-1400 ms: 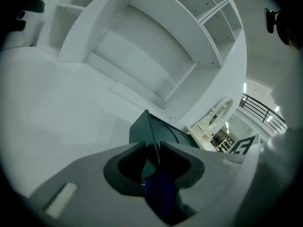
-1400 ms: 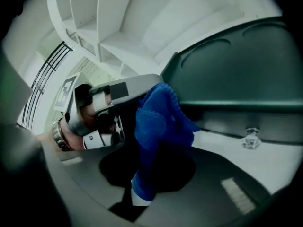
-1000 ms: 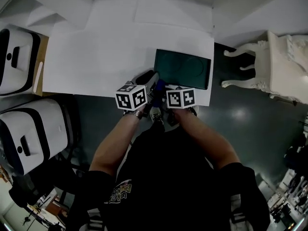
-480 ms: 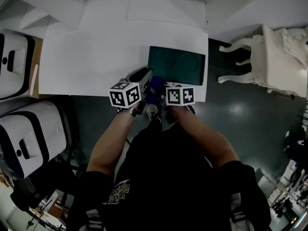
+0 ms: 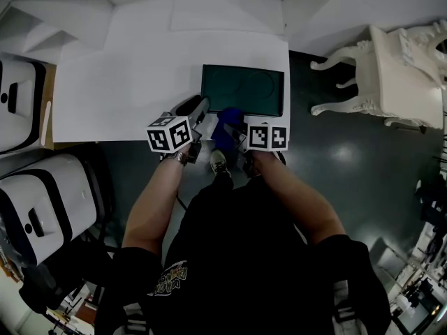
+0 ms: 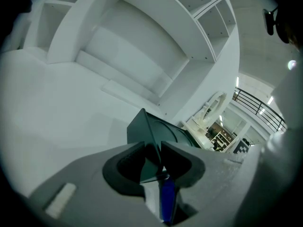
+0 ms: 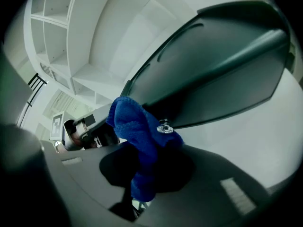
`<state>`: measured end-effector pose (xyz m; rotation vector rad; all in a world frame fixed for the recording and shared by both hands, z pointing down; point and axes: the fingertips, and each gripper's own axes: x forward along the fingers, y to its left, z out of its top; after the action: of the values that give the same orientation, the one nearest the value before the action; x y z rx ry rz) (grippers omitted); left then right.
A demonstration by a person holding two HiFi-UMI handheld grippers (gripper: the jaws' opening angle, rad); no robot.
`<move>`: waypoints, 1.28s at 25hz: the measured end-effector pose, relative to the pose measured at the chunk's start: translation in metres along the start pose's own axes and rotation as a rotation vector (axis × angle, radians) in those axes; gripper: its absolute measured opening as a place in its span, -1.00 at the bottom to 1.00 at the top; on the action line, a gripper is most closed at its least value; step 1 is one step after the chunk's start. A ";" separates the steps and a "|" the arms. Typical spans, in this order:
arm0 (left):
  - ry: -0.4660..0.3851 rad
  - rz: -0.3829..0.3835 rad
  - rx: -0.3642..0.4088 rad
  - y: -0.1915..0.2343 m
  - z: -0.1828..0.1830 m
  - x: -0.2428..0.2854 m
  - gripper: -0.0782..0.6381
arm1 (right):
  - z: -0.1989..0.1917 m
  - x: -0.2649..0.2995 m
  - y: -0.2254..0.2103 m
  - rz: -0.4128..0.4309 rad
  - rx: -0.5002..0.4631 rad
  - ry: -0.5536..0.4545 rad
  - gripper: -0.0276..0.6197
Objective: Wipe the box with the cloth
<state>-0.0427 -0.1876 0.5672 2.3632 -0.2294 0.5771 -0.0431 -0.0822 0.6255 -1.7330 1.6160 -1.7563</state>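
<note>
left gripper: my left gripper [image 6: 159, 153] is closed down to a thin gap, and the near corner of the box is pinched in that gap. in the head view it sits just left of the middle of the frame, its tip at the box's lower left corner.
right gripper: my right gripper [image 7: 149, 161] is clamped on the cloth, a bunched fold filling the space between the two sides. in the head view it lies just right of the middle of the frame, close beside the left one.
box: the dark green, flat box [image 5: 243, 89] lies on the white desk [image 5: 119, 82], just above the middle of the head view, at the desk's right end and near its front edge. two round outlines show on its top.
cloth: the blue cloth [image 7: 138, 126] sticks up out of my right gripper and touches the box's near rim. in the head view it shows as a blue patch [image 5: 226, 119] just below the box, between my two grippers. a strip of it also shows at the bottom of the left gripper view.
beyond the desk: white shelves [image 6: 208, 22] in the upper part of the left gripper view.
right of the head view: an ornate white chair [image 5: 391, 68] on the dark floor, well apart from the desk.
left edge of the head view: white and black units [image 5: 42, 201] beside the desk.
</note>
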 end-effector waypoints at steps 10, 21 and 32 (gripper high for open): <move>-0.001 0.006 0.011 -0.001 0.001 0.000 -0.47 | 0.001 -0.023 -0.010 0.008 0.012 -0.033 -0.64; -0.008 0.019 0.010 0.000 -0.001 0.000 -0.48 | 0.006 -0.054 -0.037 0.001 0.034 -0.049 -0.64; -0.005 0.034 0.018 0.000 -0.001 0.000 -0.48 | 0.026 -0.096 -0.077 -0.050 0.075 -0.120 -0.64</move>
<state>-0.0426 -0.1869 0.5673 2.3823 -0.2679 0.5921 0.0467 0.0062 0.6204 -1.8218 1.4518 -1.6763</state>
